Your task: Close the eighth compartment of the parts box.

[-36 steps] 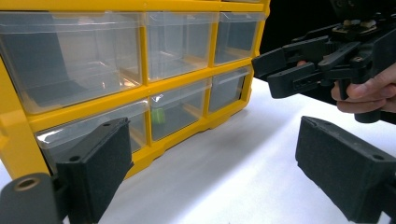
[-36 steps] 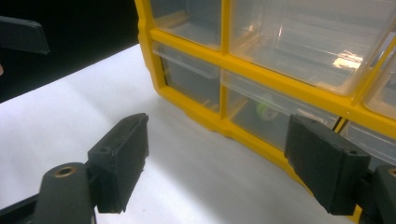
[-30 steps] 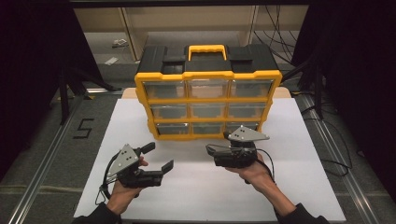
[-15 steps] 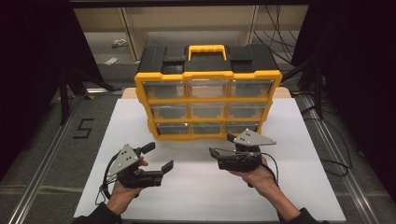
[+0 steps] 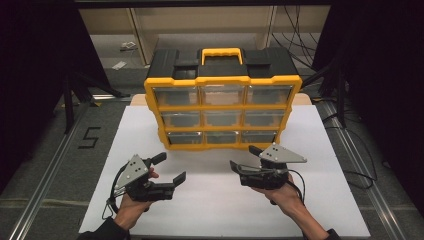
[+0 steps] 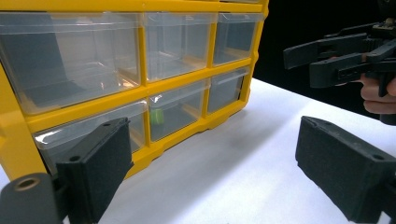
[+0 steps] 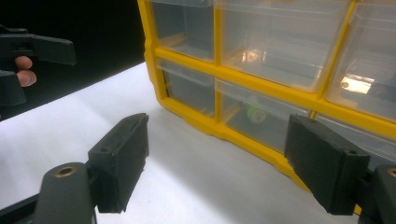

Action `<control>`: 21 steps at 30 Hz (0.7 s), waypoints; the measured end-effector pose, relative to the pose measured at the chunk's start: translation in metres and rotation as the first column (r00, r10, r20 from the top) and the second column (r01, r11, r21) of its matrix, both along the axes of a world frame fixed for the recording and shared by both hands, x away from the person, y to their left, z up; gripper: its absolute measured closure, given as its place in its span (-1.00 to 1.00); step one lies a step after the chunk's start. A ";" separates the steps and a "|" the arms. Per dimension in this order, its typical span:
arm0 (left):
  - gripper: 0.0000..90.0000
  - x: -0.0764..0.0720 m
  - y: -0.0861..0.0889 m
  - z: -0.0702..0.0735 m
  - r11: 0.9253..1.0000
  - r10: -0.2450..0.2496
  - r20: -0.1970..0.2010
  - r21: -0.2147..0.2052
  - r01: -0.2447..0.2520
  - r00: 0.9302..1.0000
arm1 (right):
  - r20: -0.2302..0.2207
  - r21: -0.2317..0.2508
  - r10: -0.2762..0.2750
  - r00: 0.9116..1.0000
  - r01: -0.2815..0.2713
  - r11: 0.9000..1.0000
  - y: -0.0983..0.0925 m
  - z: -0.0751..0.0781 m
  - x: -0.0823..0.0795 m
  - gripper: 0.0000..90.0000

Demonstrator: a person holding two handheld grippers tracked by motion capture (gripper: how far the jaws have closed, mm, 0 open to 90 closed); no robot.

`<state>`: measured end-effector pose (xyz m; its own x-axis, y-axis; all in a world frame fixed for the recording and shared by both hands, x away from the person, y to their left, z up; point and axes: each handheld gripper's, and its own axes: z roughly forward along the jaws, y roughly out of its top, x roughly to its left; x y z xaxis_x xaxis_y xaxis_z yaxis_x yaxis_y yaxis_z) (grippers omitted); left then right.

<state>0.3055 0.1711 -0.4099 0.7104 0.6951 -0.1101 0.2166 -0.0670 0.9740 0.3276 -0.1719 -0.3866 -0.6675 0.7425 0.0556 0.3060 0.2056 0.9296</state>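
A yellow plastic organiser cabinet with nine clear drawers and a black top with a yellow carry handle point(image 5: 222, 97) stands upright toward the far side of the white desk point(image 5: 125, 150); both grippers hover near its bottom row, apart from it. The left gripper point(image 5: 172, 167) is released, jaws wide, nothing between them; the right gripper point(image 5: 245, 157) is likewise released and empty, pointing toward the lower drawers. In the right gripper view a small green object point(image 7: 254, 113) lies inside the bottom-middle clear drawer point(image 7: 261, 119); the left gripper view shows it too point(image 6: 157, 116).

Judging from this, the work in hand is probably opening a lower drawer. The risks: the drawer fronts look shallow and slick, so a jaw may slip off the lip rather than hook it; the cabinet seems light and unbraced, so a pull by one gripper alone could drag or tip it forward unless the other steadies the frame; the drawers sit close together, so a wide jaw may catch the neighbouring one; a sharp pull might bring the drawer right out, spilling the green piece.
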 end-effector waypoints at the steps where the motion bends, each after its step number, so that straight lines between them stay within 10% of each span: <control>1: -0.76 0.000 0.000 0.000 1.000 0.001 0.000 0.001 -0.001 1.000 | -0.001 0.002 -0.002 1.000 0.002 1.000 -0.001 0.000 -0.001 -0.49; 21: -0.76 0.000 0.000 0.000 1.000 0.002 -0.001 0.005 -0.002 1.000 | 0.026 0.017 -0.007 1.000 0.006 1.000 -0.013 0.002 -0.011 -0.51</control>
